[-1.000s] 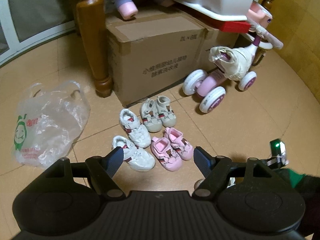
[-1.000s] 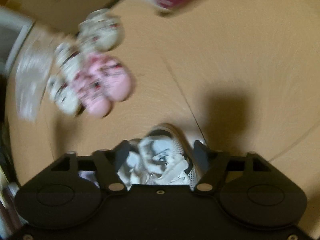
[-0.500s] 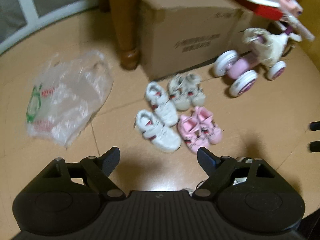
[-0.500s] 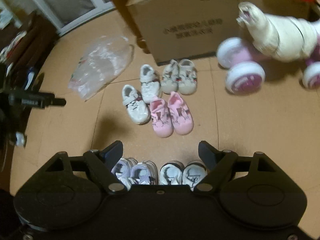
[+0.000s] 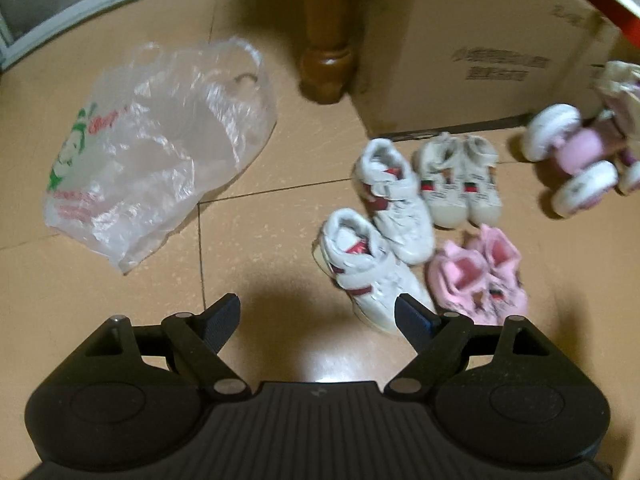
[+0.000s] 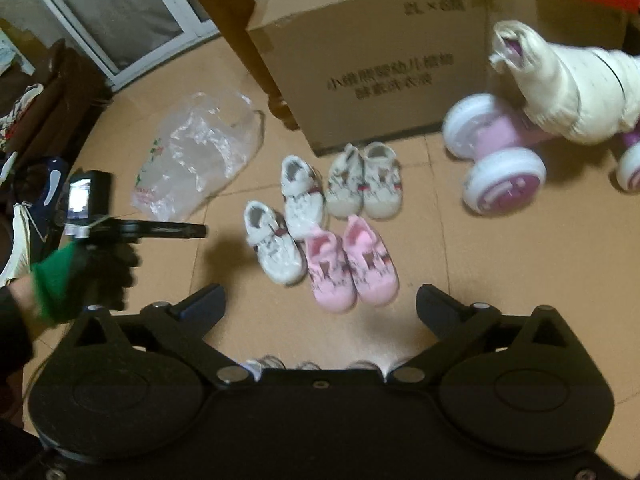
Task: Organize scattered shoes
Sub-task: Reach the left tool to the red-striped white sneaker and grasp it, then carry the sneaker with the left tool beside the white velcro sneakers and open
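Both grippers, left [image 5: 318, 316] and right [image 6: 320, 306], are hovering open and empty, between picks; white-and-red strap sneakers [image 5: 374, 236] are sitting askew before the brown cardboard box [image 6: 384, 64], needing squaring next.

Glossy tiled floor [image 5: 120, 300]; crinkled clear plastic bag [image 5: 160, 148]; matt cardboard box [image 6: 380, 60]; varnished wooden leg [image 5: 326, 32]; matt black plastic left gripper [image 5: 318, 322].
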Action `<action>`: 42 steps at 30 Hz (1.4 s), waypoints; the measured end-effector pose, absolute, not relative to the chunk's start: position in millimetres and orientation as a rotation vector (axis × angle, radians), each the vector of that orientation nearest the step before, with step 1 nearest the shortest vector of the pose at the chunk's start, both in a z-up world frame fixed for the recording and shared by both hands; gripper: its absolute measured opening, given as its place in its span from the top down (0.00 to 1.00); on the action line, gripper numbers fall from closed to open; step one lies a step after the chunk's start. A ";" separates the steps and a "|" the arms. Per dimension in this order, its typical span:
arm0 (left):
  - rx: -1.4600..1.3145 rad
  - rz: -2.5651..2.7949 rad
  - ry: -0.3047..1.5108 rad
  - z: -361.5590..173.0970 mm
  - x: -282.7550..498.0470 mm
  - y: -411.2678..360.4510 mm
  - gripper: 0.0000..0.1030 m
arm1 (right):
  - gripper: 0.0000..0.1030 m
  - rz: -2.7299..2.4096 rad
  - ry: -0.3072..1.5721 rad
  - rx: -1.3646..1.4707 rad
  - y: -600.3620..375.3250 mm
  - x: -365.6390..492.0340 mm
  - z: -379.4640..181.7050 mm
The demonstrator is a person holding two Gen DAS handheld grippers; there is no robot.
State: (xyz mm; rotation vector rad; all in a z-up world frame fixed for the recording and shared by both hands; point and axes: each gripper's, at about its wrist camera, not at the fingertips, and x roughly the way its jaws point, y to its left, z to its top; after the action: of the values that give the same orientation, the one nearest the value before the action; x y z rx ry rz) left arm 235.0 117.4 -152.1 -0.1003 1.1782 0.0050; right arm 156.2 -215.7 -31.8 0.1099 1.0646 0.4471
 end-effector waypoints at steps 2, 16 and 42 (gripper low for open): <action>-0.153 0.019 1.179 -165.7 245.7 123.2 0.18 | 0.00 0.429 1.061 0.114 -214.8 160.8 -32.6; -0.284 0.009 1.191 -250.8 300.6 119.7 0.42 | 0.00 0.322 1.085 0.237 -226.7 171.3 -46.5; -0.437 0.057 1.256 -245.4 265.2 121.3 0.88 | 0.00 0.472 0.973 -0.079 -215.6 162.2 -8.0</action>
State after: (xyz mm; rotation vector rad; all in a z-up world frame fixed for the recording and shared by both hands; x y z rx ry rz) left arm 265.2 121.3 -245.4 -0.4375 1.2563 0.0566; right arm 162.2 -215.6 -8.0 -0.0787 0.9726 0.4725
